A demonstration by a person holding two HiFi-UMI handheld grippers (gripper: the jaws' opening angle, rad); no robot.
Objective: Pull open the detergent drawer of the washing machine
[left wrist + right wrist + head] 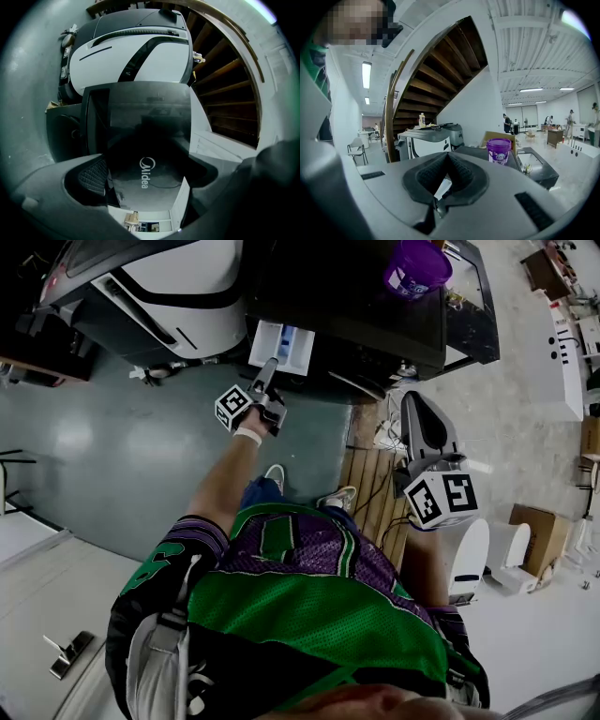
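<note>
Two grippers: what does each one hold?
— Nothing. The left gripper [270, 368] has its jaws spread wide, with its tips right at the outer end of the detergent drawer [281, 345]. Its own view shows the drawer's white front low between the jaws, and neither pad [91, 176] presses on it. The right gripper [411, 401] is off to the right, well apart from the drawer, with its jaws closed together on nothing.
Where does the drawer sit, and which way does it run?
— It sits at the left end of the front of the washing machine [375, 306], pulled out. Its long axis runs straight out from the dark front toward the person, and the free end points at the left gripper.
How does it look?
— It's a white tray, open on top and split into compartments, one with a blue insert. A purple tub [417, 266] stands on the machine's dark top.
</note>
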